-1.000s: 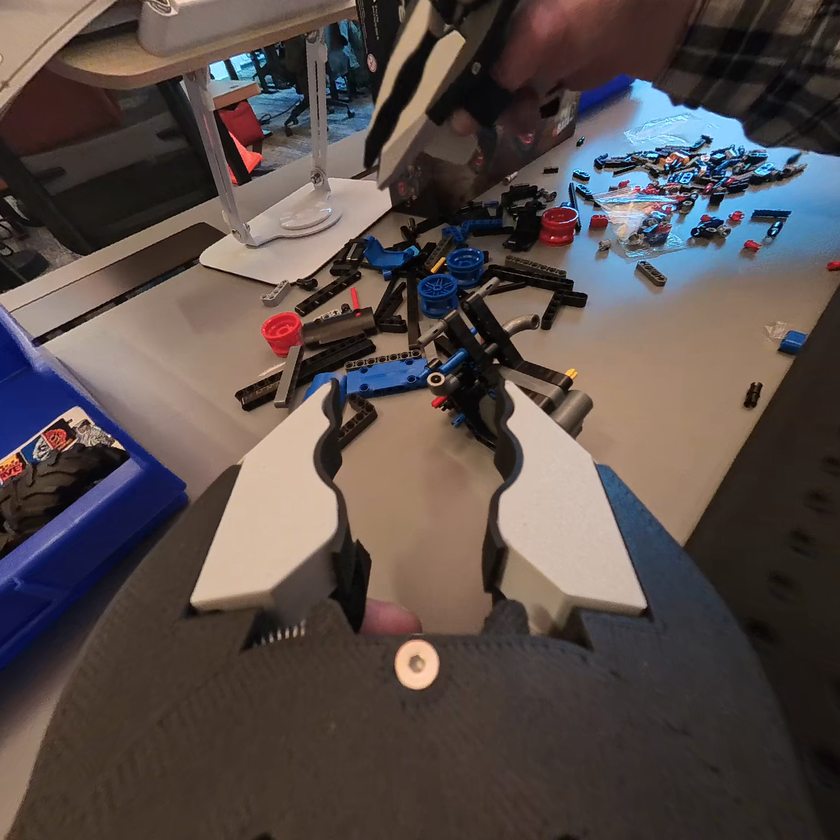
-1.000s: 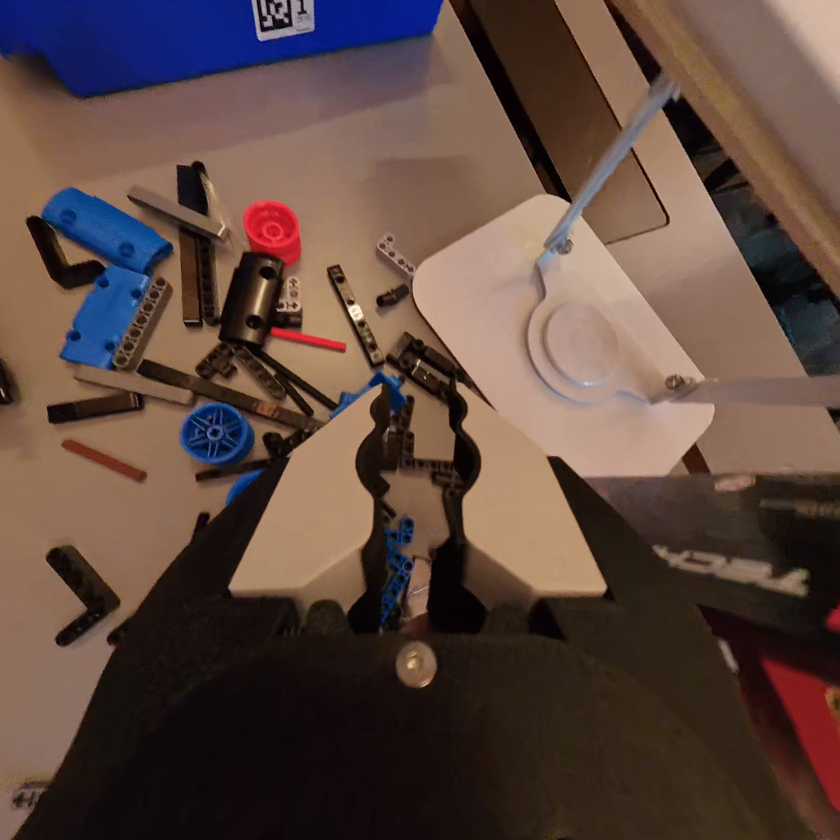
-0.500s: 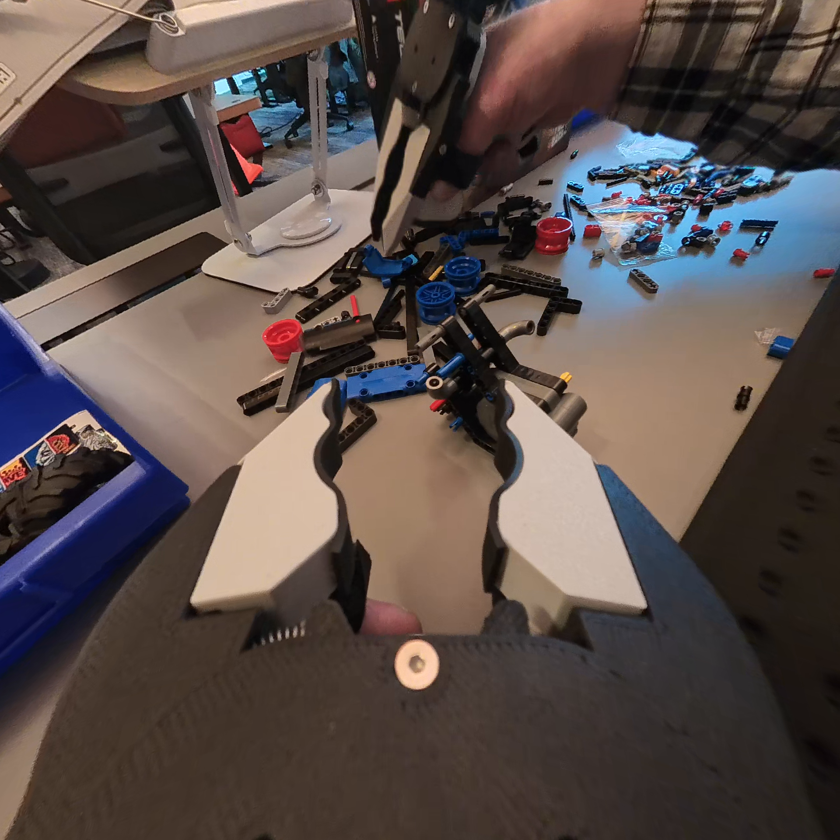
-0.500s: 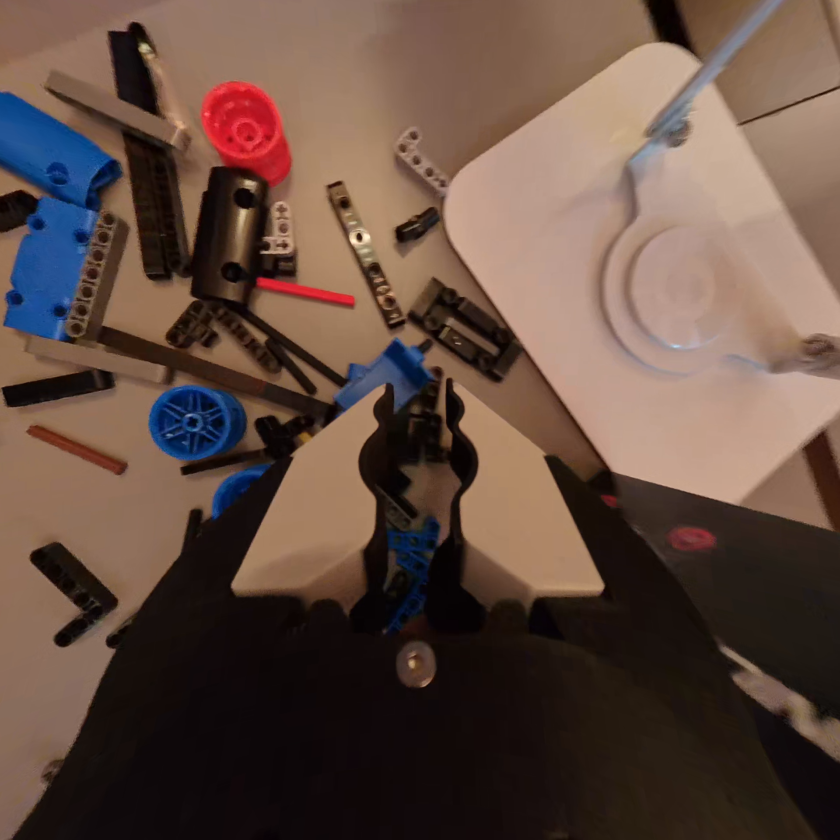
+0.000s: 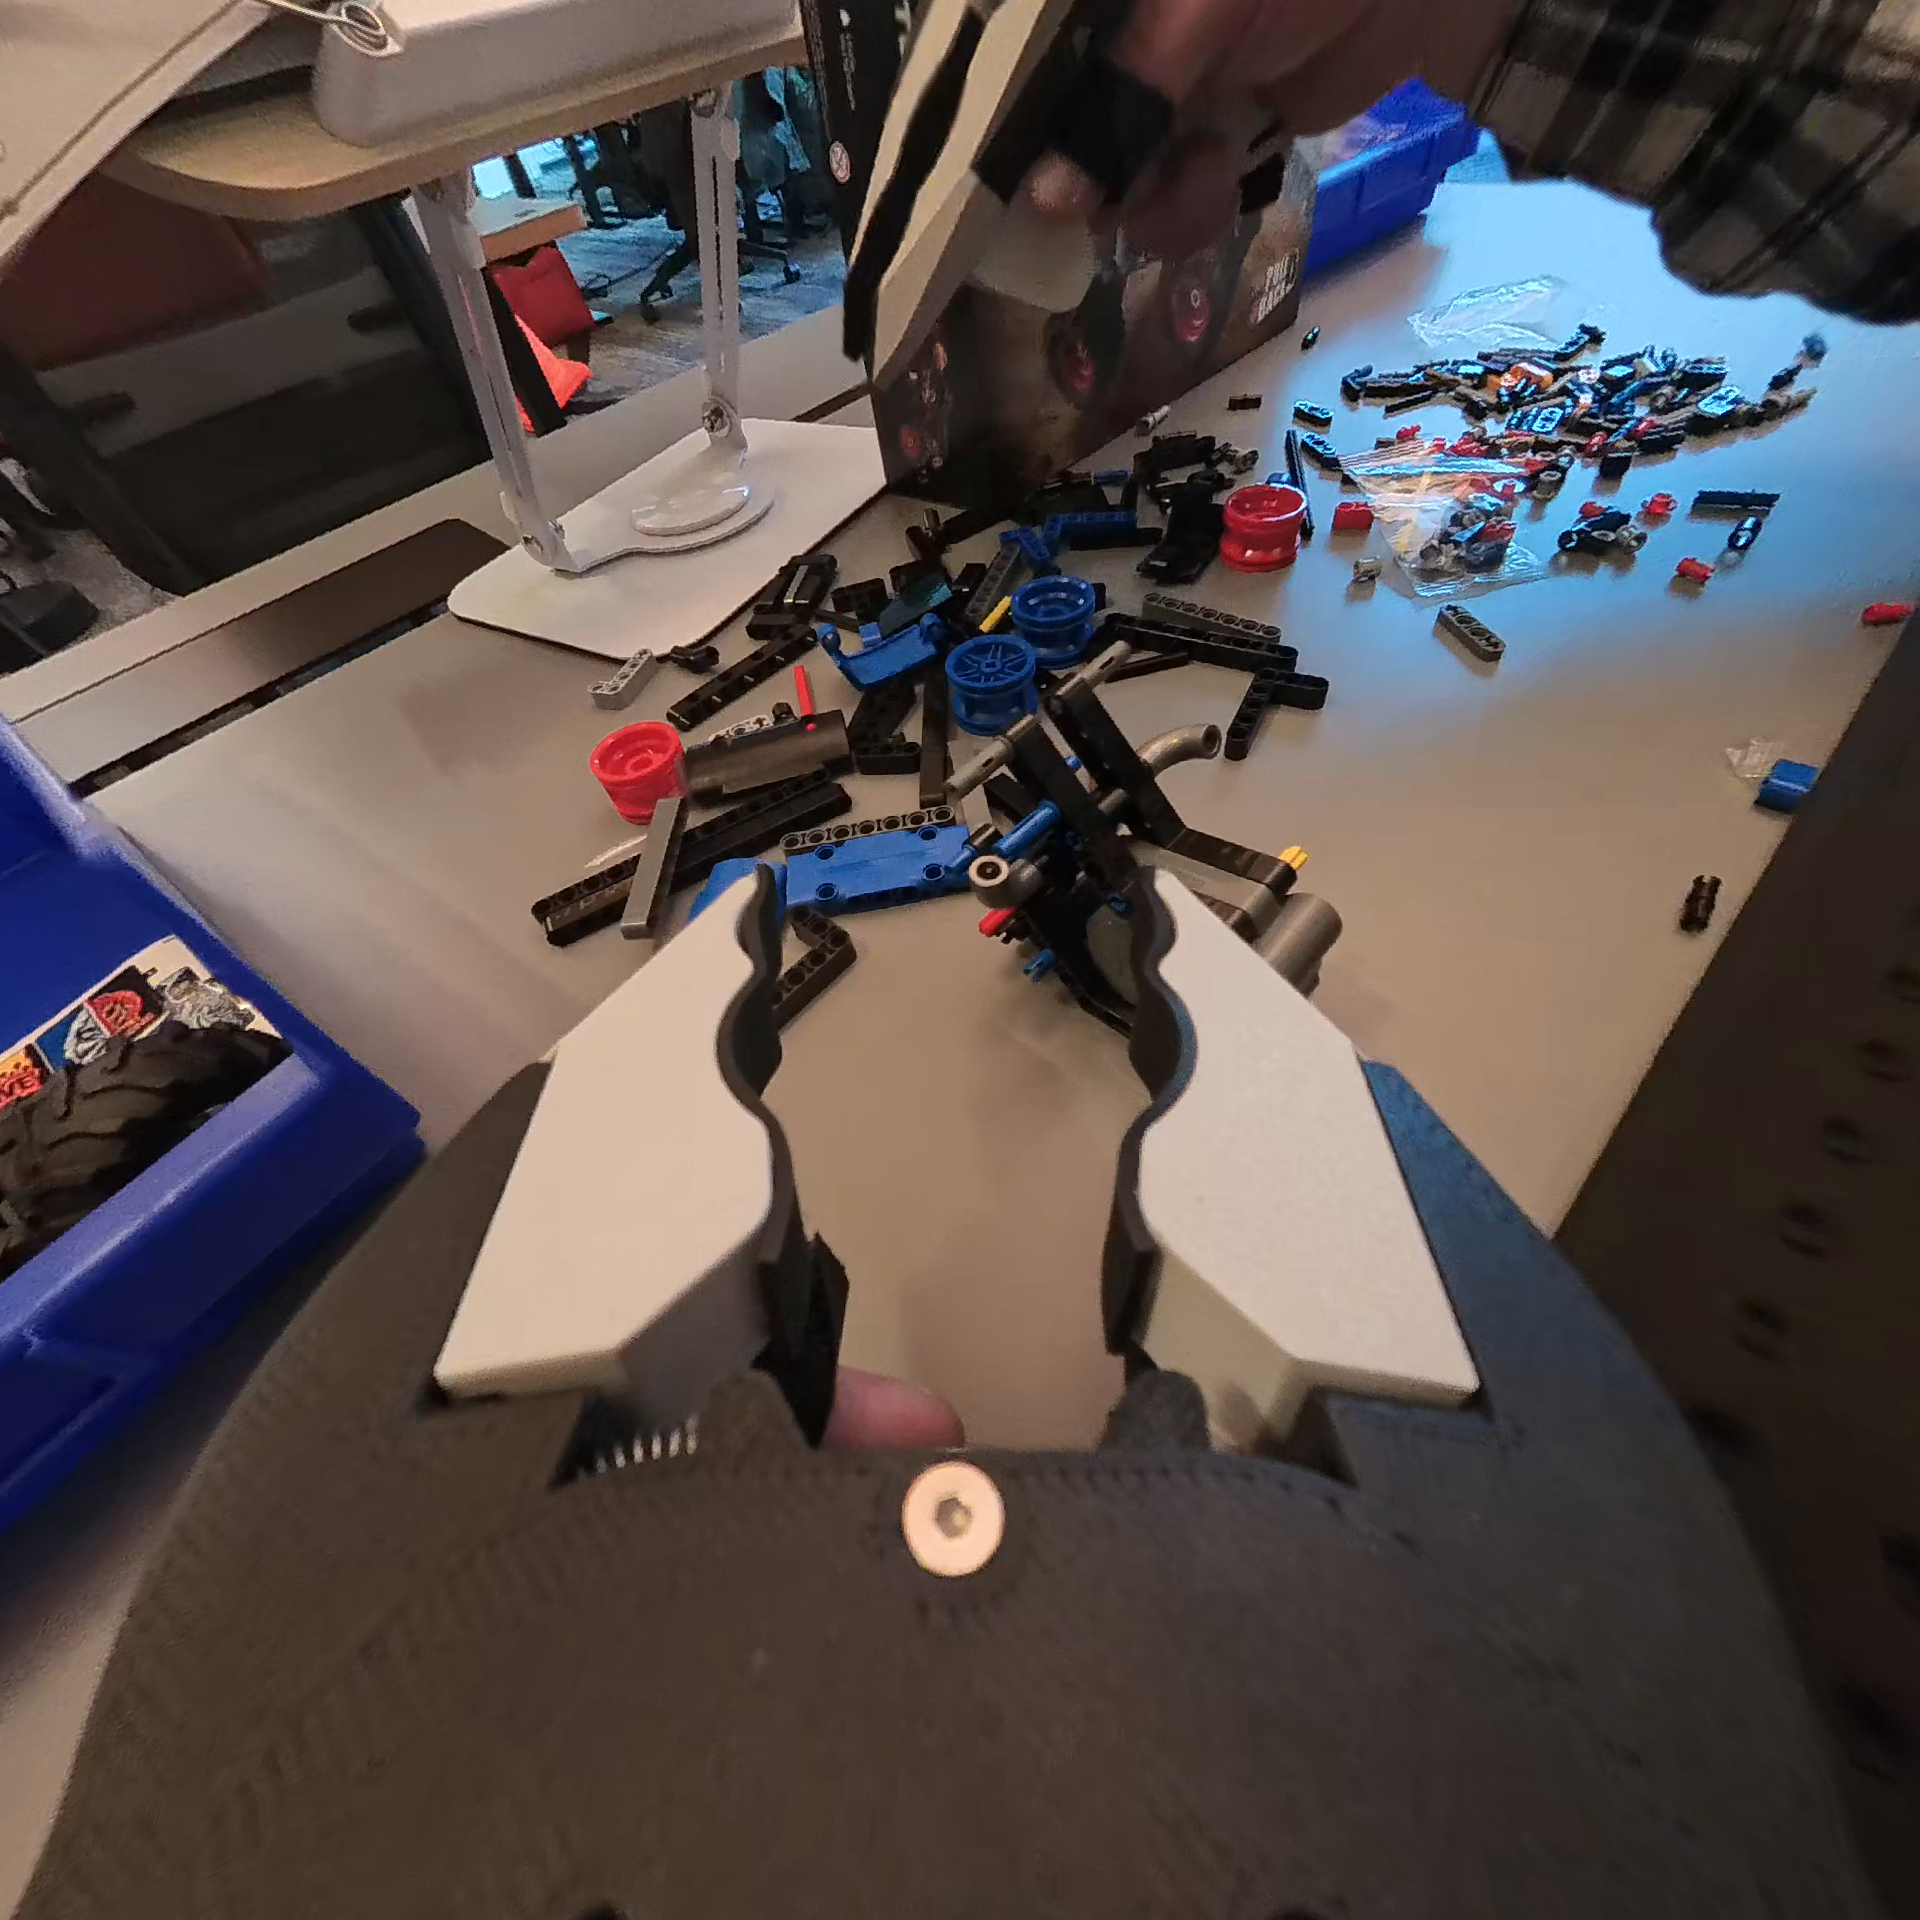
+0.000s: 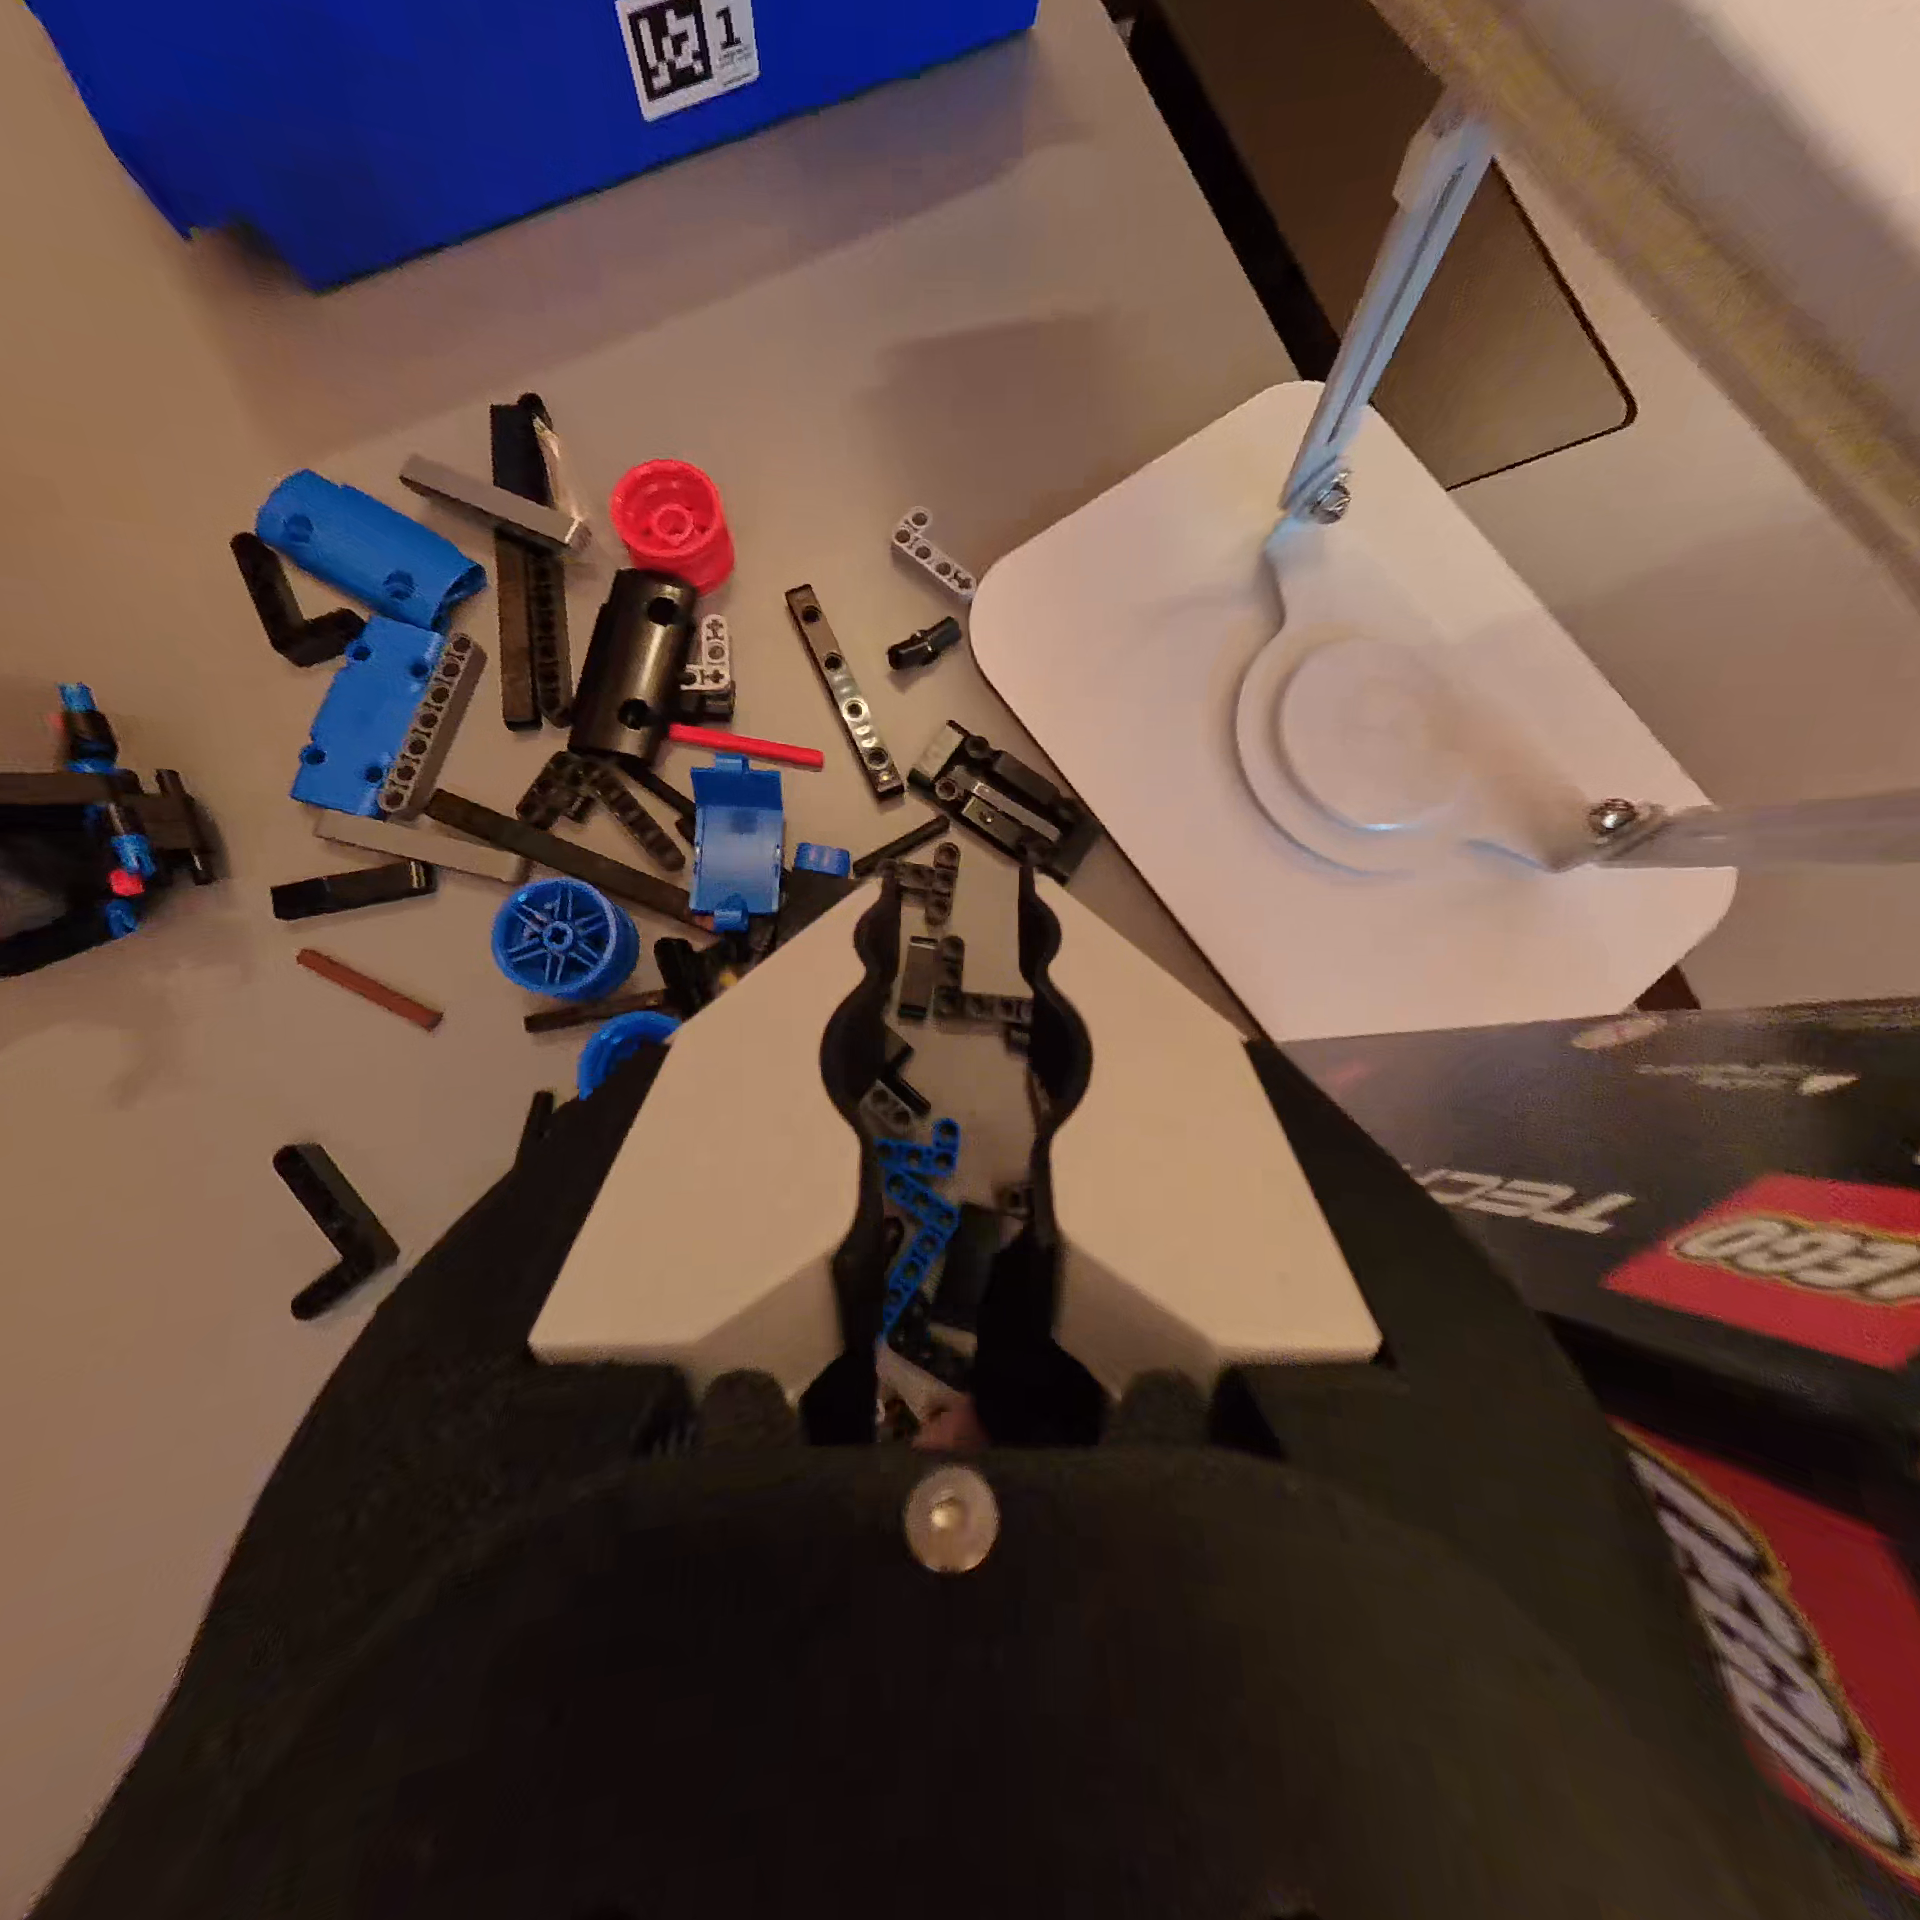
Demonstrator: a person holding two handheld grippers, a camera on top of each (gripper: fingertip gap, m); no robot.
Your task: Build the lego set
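My right gripper [image 6: 951, 904] hangs above the loose pieces [image 6: 935, 977], fingers slightly parted and empty; my left gripper [image 5: 951, 914], spread wide, sits nearer the half-built model [image 5: 1081, 831] — just ahead, right.

Office: desks [image 5: 1455, 831], rolling chairs [image 5: 665, 260] behind.
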